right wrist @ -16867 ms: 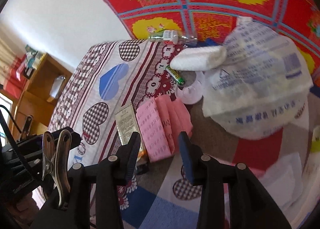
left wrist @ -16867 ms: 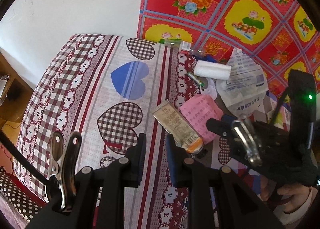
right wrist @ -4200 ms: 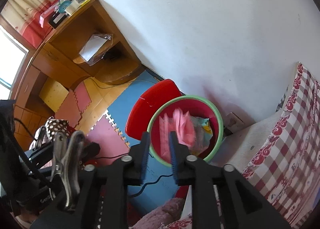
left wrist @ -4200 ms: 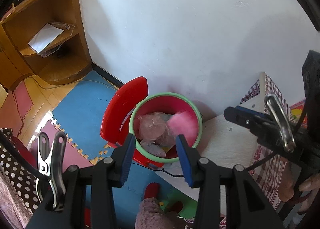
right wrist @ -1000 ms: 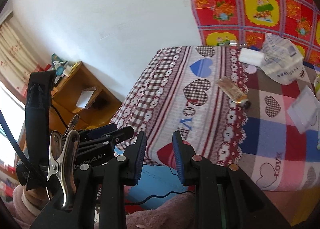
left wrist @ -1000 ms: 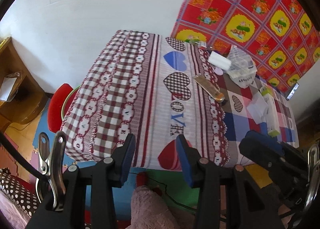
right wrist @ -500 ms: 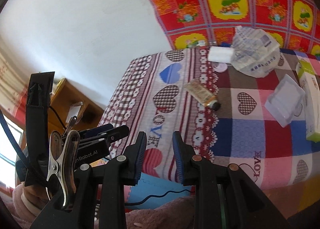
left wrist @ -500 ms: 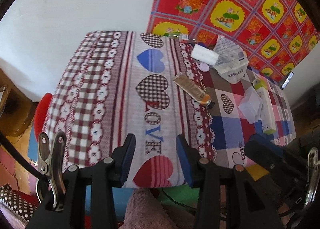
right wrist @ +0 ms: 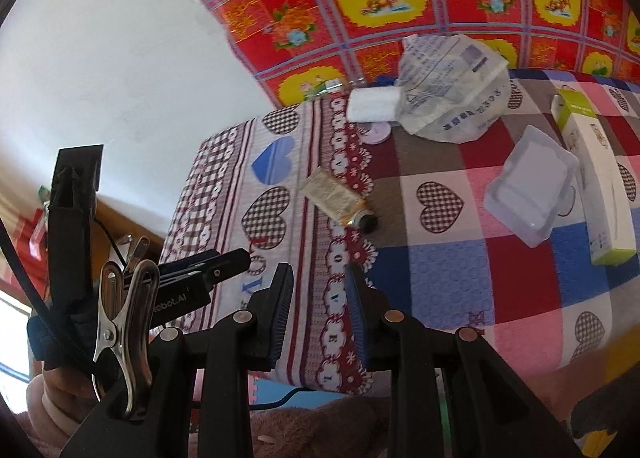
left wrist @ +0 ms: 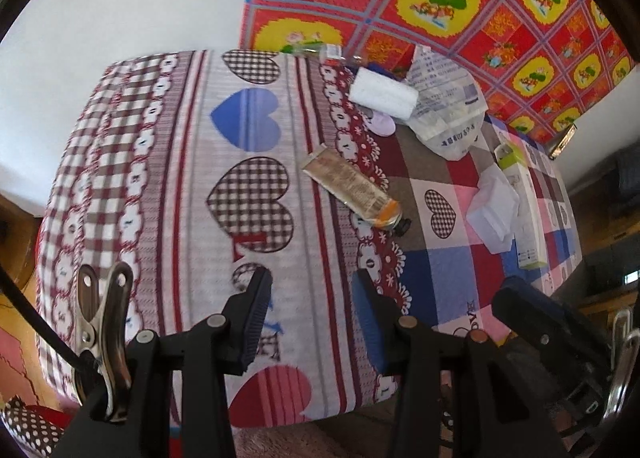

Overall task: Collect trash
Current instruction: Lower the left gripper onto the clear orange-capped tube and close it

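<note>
Two claws, both empty, hang over the near edge of the desk (left wrist: 248, 186) with its heart-print cloth. Left claw (left wrist: 308, 318) jaws part open, nothing between; right claw (right wrist: 316, 306) jaws narrower, a gap showing, nothing held. Crumpled plastic bag (right wrist: 448, 98) far ahead of right claw, white roll (right wrist: 372, 104) touching its left side. Clear plastic box (right wrist: 528, 186) ahead-right. Flattened tube (left wrist: 352, 188), black cap end, lies ahead of left claw, slightly right, well apart.

Tube (left wrist: 352, 188) lies mid-table (left wrist: 180, 162). Behind tube: roll (left wrist: 382, 93), bag (left wrist: 448, 106) beside roll. Right of tube: plastic container (right wrist: 528, 186), then carton (right wrist: 596, 174).
</note>
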Tool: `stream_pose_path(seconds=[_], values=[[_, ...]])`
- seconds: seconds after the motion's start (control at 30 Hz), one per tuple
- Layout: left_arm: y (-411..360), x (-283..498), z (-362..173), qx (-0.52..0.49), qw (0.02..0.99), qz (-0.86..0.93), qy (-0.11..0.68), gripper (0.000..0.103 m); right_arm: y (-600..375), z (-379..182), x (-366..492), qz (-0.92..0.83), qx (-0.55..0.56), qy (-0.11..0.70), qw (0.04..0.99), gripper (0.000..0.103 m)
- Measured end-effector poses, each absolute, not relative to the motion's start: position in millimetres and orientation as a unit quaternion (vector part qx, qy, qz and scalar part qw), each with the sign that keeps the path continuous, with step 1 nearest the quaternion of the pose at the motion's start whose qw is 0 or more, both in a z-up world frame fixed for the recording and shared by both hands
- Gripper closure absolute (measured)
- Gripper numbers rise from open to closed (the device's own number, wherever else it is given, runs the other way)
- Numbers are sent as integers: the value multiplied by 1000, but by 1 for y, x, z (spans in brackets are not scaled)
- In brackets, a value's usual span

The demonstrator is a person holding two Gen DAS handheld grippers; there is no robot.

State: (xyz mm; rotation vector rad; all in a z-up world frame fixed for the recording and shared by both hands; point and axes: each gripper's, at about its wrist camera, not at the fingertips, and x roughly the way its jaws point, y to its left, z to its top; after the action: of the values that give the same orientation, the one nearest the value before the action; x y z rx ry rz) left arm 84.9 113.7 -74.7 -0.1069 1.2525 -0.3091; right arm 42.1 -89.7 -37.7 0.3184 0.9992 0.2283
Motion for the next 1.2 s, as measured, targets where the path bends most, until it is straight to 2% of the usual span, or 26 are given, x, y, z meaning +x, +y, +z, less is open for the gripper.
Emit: stream_pose_path(seconds=[0.43, 0.73, 0.87, 1.2], values=[[77, 124, -86, -58, 786, -143, 598, 59, -124, -39, 63, 89, 156, 476, 861, 74], [47, 146, -102, -73, 769, -89, 629, 54, -144, -40, 98, 132, 145, 479, 856, 74], [35, 157, -111, -71, 761, -49, 643, 44, -155, -46, 111, 149, 146, 488, 848, 74], [6, 173, -132, -66, 744, 16, 665, 38, -189, -56, 139, 180, 141, 501, 834, 74]])
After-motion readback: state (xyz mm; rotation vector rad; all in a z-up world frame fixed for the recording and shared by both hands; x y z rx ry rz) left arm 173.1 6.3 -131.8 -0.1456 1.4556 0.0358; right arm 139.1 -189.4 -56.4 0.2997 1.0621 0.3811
